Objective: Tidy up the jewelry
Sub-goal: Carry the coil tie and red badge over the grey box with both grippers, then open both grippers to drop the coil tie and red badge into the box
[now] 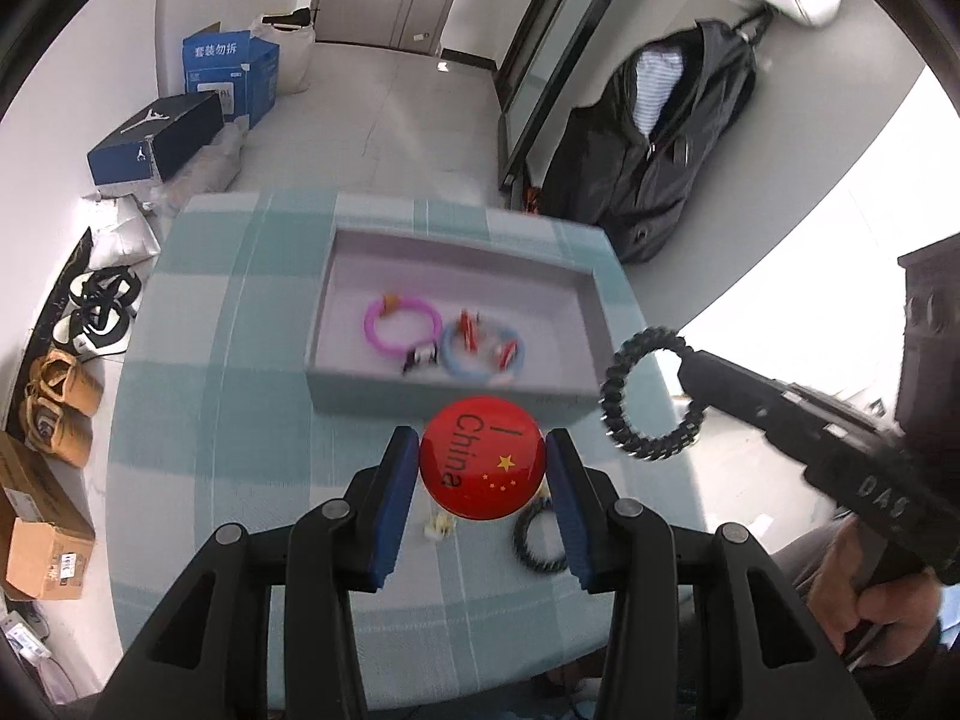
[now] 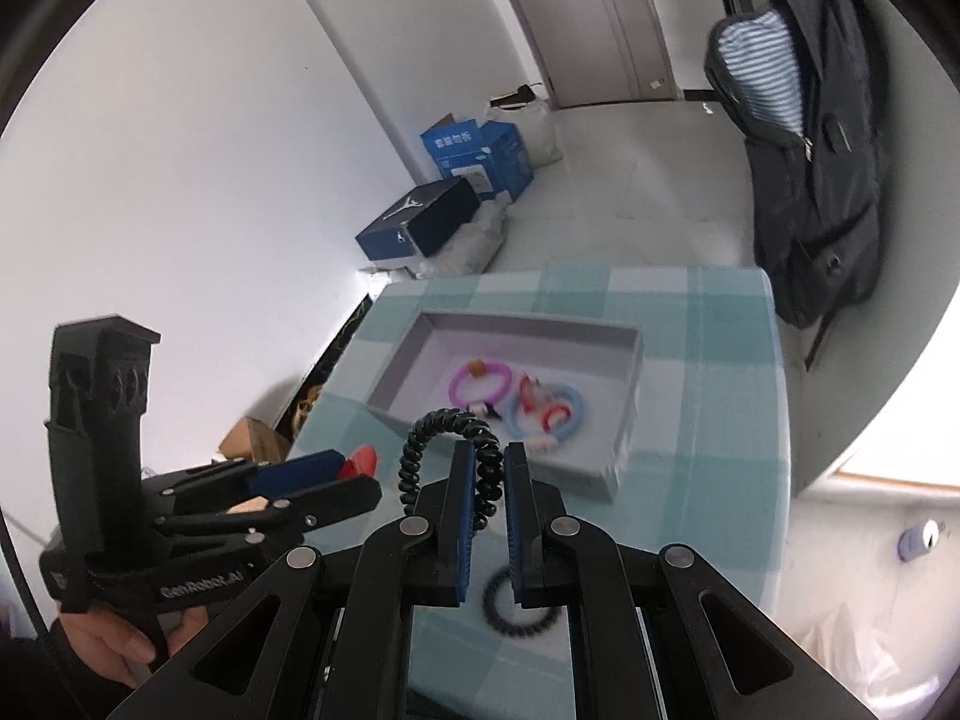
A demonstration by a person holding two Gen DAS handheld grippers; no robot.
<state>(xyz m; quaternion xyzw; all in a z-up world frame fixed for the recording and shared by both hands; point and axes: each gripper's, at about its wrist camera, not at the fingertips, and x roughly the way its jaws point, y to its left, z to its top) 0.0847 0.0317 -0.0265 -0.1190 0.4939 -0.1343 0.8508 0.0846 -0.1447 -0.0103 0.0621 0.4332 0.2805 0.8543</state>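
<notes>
My left gripper (image 1: 483,459) is shut on a round red badge (image 1: 482,457) printed "I China", held above the table just in front of the grey tray (image 1: 447,267). My right gripper (image 2: 487,468) is shut on a black coiled hair tie (image 2: 447,447), held in the air near the tray's right front corner; the tie also shows in the left wrist view (image 1: 651,393). In the tray lie a pink ring (image 1: 401,324), a blue ring (image 1: 483,351) and small red pieces. A second black coiled tie (image 1: 540,537) lies on the cloth.
The table has a teal checked cloth (image 1: 240,390). A small white item (image 1: 438,525) lies on it below the badge. Boxes and shoes (image 1: 60,408) sit on the floor to the left. A black backpack (image 1: 672,138) hangs at the right.
</notes>
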